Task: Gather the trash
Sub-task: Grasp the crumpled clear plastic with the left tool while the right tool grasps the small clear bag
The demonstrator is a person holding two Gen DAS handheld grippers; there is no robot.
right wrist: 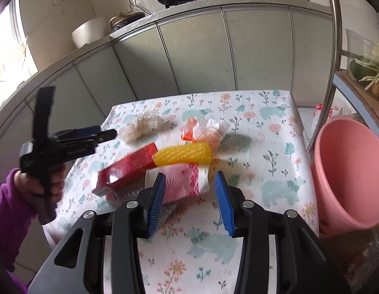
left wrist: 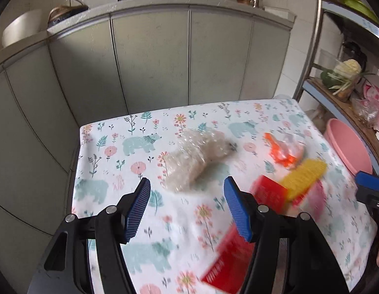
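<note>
The table (right wrist: 275, 152), covered with a cloth printed with flowers and bears, carried the trash in a loose cluster. A wad of bubble wrap (left wrist: 196, 156) lay toward the far left of the cluster, clear of the rest. An orange-and-clear wrapper (right wrist: 204, 129) lay behind a yellow ridged roller (right wrist: 183, 153). The roller rested across a red box (right wrist: 128, 169) and a pink patterned packet (right wrist: 182, 178).

The left gripper (left wrist: 187, 197) hovered over the cloth short of the bubble wrap, fingers spread, nothing between them. The right gripper (right wrist: 189, 191) hovered just short of the pink packet — fingers released and empty. A hand in a purple sleeve (right wrist: 7, 220) held the left gripper's handle.

A pink bucket (right wrist: 346, 171) stood beside the table's right edge.
</note>
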